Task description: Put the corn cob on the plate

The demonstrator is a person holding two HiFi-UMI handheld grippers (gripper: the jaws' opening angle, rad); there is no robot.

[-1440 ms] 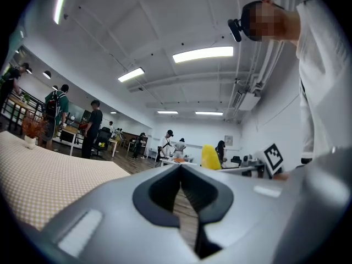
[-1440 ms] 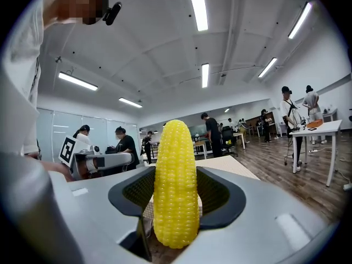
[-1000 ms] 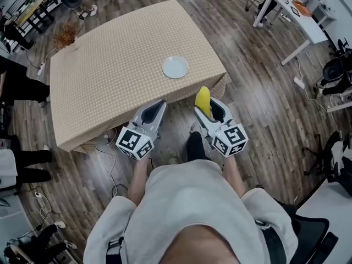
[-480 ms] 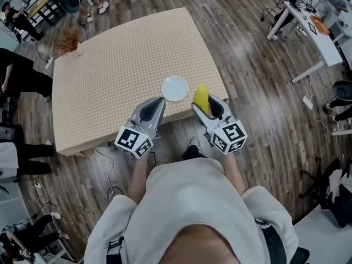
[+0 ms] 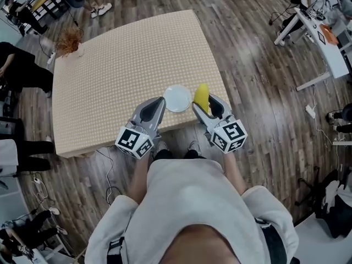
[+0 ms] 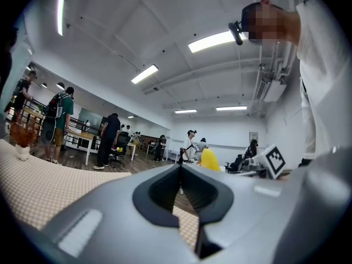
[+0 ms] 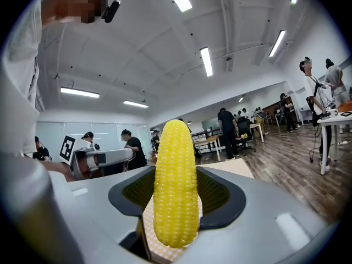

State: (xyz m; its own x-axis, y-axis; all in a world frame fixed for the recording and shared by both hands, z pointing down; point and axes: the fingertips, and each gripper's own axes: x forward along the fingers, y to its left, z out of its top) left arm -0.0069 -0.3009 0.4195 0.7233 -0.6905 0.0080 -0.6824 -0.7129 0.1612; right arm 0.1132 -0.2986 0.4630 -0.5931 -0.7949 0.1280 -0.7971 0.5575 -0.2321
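Just right of the white plate (image 5: 177, 98), over the table's (image 5: 126, 59) near edge, the right gripper (image 5: 201, 104) clamps the corn cob (image 5: 202, 94); the left gripper (image 5: 160, 101), jaws together, holds nothing.

Open-plan office or lab, shared workspace.
- Floor (image 5: 258, 92): dark wood planks, wide and continuous.
- Desks (image 5: 316, 29): white, on slim legs, with cables trailing to a power strip (image 5: 311, 111).
- Ceiling lights (image 7: 207, 61): long strips on a high white ceiling.
- People (image 6: 110, 139): several, standing among the desks.
- Table (image 5: 121, 70): covered with a checked cloth.
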